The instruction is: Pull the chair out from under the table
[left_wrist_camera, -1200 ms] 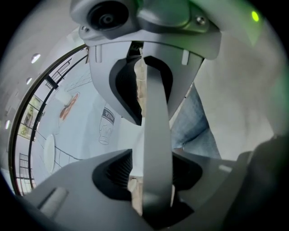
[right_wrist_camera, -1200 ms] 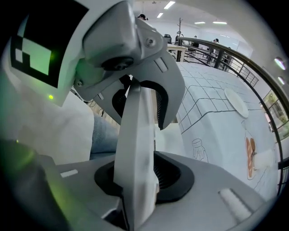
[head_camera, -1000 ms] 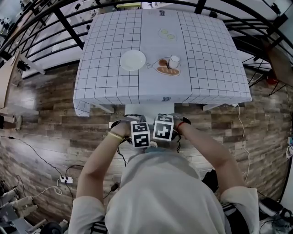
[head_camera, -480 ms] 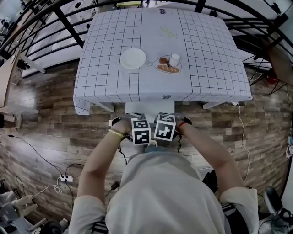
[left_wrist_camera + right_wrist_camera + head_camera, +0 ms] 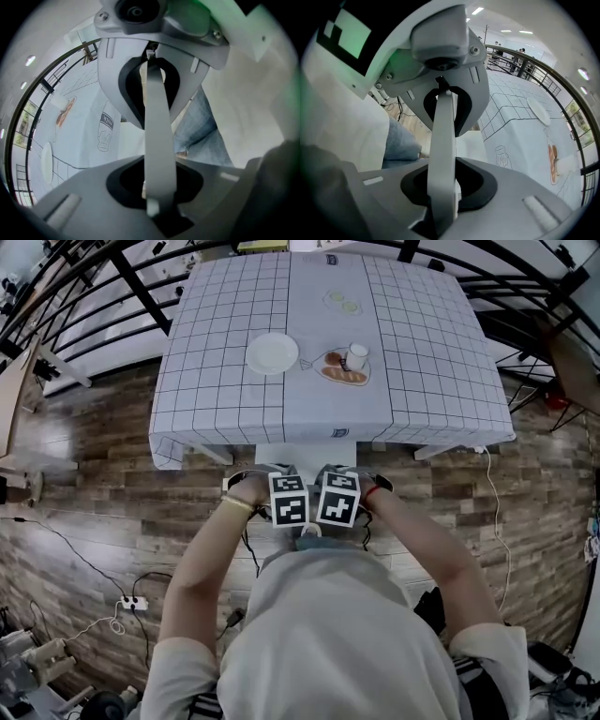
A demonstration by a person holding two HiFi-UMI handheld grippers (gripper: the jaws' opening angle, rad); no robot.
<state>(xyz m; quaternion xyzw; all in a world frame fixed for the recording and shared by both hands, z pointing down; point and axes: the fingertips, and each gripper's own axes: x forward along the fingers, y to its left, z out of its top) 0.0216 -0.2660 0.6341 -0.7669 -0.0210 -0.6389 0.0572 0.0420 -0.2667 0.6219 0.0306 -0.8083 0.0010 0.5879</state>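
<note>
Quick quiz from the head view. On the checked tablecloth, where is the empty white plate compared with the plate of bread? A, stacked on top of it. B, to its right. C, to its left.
C: the empty white plate lies on its own to the left of the plate of bread, with a gap of tablecloth between them. A white cup stands at the bread plate's far side.

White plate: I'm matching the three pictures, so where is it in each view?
Head view: white plate, on the left half of the checked tablecloth.
Left gripper view: far left, below middle.
Right gripper view: upper right.
Shared landmark: that tablecloth under it.
</note>
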